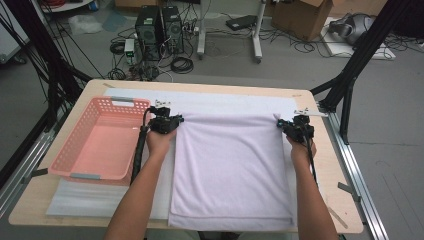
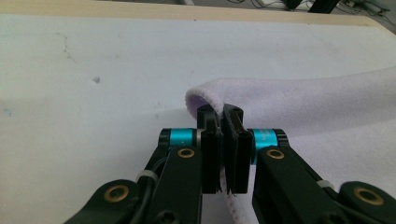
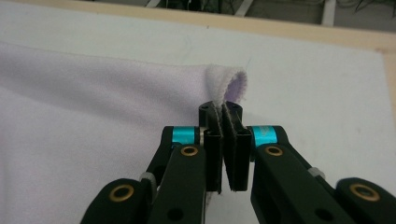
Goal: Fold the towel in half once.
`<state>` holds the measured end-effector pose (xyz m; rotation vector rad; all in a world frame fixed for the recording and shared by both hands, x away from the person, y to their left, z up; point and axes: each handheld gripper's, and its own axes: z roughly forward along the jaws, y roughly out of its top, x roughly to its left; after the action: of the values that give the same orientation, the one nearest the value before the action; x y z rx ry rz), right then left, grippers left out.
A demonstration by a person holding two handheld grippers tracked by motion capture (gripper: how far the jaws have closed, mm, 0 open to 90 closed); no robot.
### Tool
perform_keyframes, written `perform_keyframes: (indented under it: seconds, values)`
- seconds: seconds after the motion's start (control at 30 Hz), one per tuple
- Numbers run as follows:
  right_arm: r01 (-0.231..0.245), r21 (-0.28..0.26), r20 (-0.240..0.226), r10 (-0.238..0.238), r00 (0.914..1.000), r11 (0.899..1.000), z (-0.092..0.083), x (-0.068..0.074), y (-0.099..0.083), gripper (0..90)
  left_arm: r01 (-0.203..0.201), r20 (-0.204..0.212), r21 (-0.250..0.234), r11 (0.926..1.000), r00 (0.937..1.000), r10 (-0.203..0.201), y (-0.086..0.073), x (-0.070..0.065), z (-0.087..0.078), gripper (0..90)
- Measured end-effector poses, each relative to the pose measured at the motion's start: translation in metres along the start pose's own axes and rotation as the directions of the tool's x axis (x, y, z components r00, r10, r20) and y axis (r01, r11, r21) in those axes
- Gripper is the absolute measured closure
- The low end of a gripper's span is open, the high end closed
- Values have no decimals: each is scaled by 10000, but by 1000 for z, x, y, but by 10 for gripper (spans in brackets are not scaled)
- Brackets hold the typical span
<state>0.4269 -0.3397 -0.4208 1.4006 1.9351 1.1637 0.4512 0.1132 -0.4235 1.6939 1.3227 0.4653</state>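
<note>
While each hand-held gripper, left [image 1: 172, 119] and right [image 1: 285, 123], pinches a far corner of the lilac towel [image 1: 231, 170], it stretches toward the person across the worktop [image 1: 320, 150].

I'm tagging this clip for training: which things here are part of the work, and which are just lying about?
In use:
- lilac towel, spread on the white mat
- left gripper, jaws shut on the towel's far left corner
- right gripper, jaws shut on its far right corner

Lying about:
- pink basket, standing left of the towel
- computer towers, cables and cardboard box on the floor
</note>
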Motion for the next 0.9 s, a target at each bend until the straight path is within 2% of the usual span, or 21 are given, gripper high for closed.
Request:
perform_keyframes:
  seconds: [0.03, 0.1, 0.27, 0.3, 0.47, 0.6, 0.63, 0.7, 0.77, 0.83, 0.9]
  values:
    - [-12, 22, 32, 12, 10000, 10000, 3, -1, 2, 874, 6, 18, -225, 9997, 10000, -5, 4, 1, 2, 861]
    - [-116, -28, 86, 117, 9999, 9999, 9, -3, 6, 873, 119, 134, -152, 9998, 9998, -117, 12, 5, 8, 860]
    - [-292, 46, 116, 292, 9995, 9996, 21, -11, 11, 873, -246, 62, -216, 9995, 9997, 248, 29, 7, 18, 860]
    - [-248, 187, 160, 245, 9996, 9995, 24, -12, 12, 873, -258, -24, -232, 9994, 9997, 258, 31, 7, 21, 860]
    - [-242, 69, 174, 241, 9996, 9997, 35, -12, 23, 873, 70, -218, -166, 9998, 9997, -73, 30, 15, 29, 860]
    - [-128, 238, 255, 122, 9996, 9996, 43, -12, 26, 869, 26, 43, -218, 9998, 10000, -25, 28, 19, 29, 843]
    - [-135, 263, 307, 126, 9994, 9996, 44, -12, 25, 859, -6, 96, -155, 9999, 10000, 8, 27, 19, 29, 814]
    - [-448, 284, 354, 438, 9984, 9986, 45, -12, 23, 762, 109, 183, -17, 9999, 9998, -109, 27, 20, 28, 656]
    - [-588, 358, 233, 580, 9980, 9976, 44, -13, 23, 709, 188, 275, -55, 9998, 9994, -186, 26, 20, 25, 570]
    - [-570, 337, 86, 568, 9983, 9978, 41, -12, 23, 702, 426, 430, -186, 9989, 9982, -418, 24, 18, 21, 524]
    - [-321, 342, 43, 320, 9995, 9989, 37, -9, 23, 700, 340, 533, -90, 9994, 9980, -334, 22, 16, 17, 505]
